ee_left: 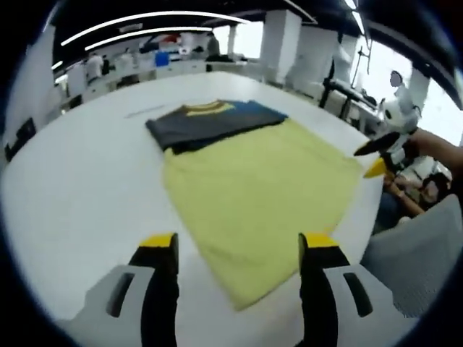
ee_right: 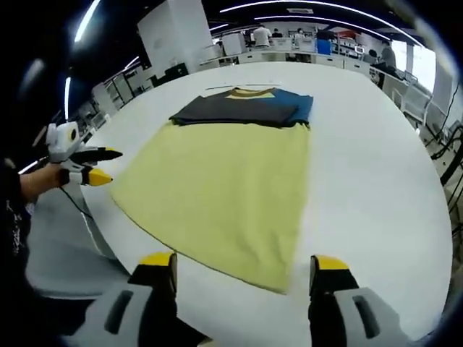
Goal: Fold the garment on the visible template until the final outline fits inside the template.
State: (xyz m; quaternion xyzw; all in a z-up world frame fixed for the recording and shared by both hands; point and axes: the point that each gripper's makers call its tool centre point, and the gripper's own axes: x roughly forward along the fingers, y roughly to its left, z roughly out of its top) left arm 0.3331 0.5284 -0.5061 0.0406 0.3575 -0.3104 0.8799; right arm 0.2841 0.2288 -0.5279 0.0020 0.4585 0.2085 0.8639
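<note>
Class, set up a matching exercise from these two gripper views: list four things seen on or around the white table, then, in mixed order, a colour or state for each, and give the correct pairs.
Things:
1. folded dark garment
2. yellow template
3. table
4. left gripper

Descriptions:
A. white, bare around the cloth
B. jaws apart, holding nothing
C. lies at the far end of the yellow sheet, with a yellow collar band
D. pale yellow, spread flat

Pairs: 1-C, 2-D, 3-A, 4-B
</note>
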